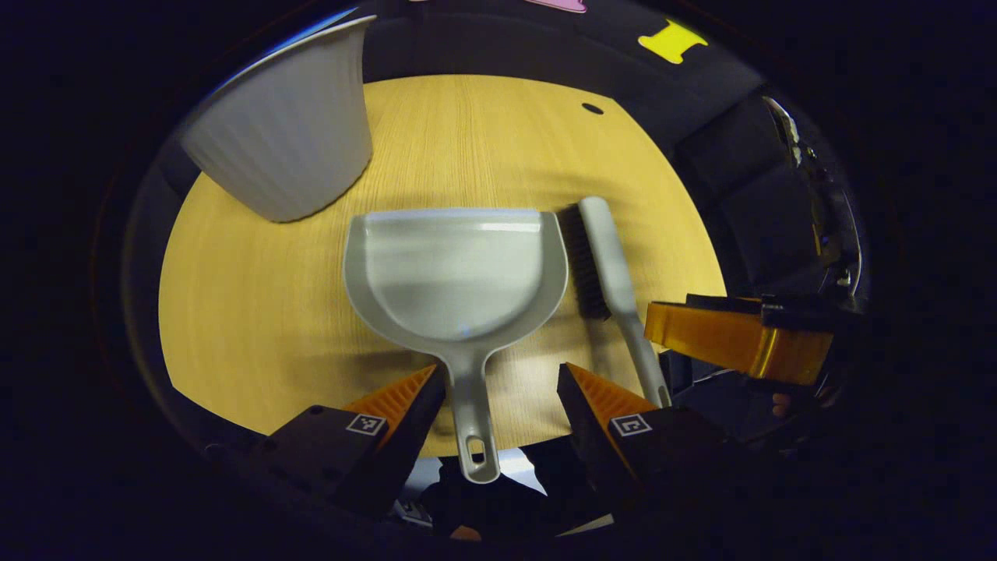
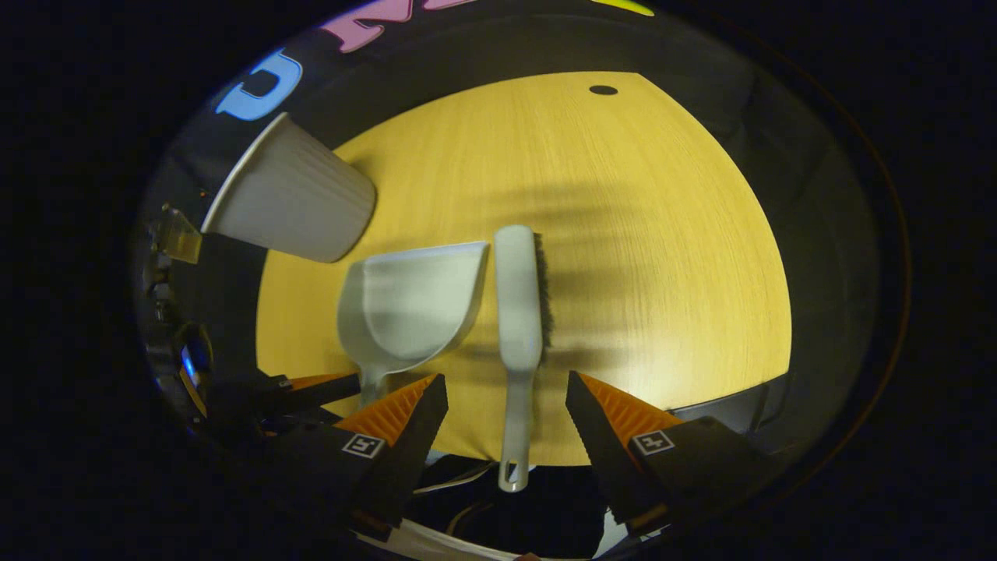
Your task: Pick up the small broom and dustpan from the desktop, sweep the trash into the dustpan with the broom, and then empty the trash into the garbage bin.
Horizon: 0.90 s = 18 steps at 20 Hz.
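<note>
A grey dustpan [image 1: 456, 269] lies flat on the wooden desktop [image 1: 257, 312], its handle [image 1: 473, 413] running toward me between the fingers of my left gripper [image 1: 498, 382], which is open. To its right lies the small grey broom [image 1: 607, 265] with dark bristles. In the right gripper view the broom [image 2: 518, 304] lies with its handle [image 2: 514, 436] between the fingers of my right gripper [image 2: 506, 393], also open. The dustpan [image 2: 405, 308] sits just left of it. The right gripper's body [image 1: 740, 339] appears at the right of the left gripper view. I see no trash on the desk.
A white ribbed garbage bin [image 1: 288, 132] stands at the desk's far left; it also shows in the right gripper view [image 2: 292, 195]. A small dark hole [image 1: 592, 108] marks the far side of the desktop. Bare wood stretches to the right of the broom [image 2: 662, 257].
</note>
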### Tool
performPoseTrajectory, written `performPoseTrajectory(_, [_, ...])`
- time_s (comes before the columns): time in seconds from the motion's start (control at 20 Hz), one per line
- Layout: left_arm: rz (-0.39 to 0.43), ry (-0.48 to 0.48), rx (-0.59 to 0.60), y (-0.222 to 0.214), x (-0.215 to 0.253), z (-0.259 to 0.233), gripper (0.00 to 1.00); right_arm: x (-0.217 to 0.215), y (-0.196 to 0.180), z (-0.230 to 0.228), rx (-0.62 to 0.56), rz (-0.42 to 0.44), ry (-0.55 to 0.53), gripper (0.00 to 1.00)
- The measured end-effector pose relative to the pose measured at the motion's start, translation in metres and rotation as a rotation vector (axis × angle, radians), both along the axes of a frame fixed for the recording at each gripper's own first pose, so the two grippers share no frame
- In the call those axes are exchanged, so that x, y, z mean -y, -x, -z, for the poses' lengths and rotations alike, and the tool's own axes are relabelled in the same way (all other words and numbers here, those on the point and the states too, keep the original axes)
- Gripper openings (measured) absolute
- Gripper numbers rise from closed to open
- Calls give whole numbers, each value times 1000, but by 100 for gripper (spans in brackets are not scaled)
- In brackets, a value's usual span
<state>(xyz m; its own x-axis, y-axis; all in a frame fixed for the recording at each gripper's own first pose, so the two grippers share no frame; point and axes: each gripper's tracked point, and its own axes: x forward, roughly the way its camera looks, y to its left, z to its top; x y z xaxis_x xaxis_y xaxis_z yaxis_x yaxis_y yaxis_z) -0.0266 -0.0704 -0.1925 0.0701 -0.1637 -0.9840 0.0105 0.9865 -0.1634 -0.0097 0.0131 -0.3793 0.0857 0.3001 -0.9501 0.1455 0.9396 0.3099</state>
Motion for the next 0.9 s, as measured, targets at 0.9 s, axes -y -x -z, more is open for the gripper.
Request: performPoseTrajectory(0.9, [-175, -265, 1296, -38, -5, -230, 83, 96, -109, -318, 1335, 72, 295, 97])
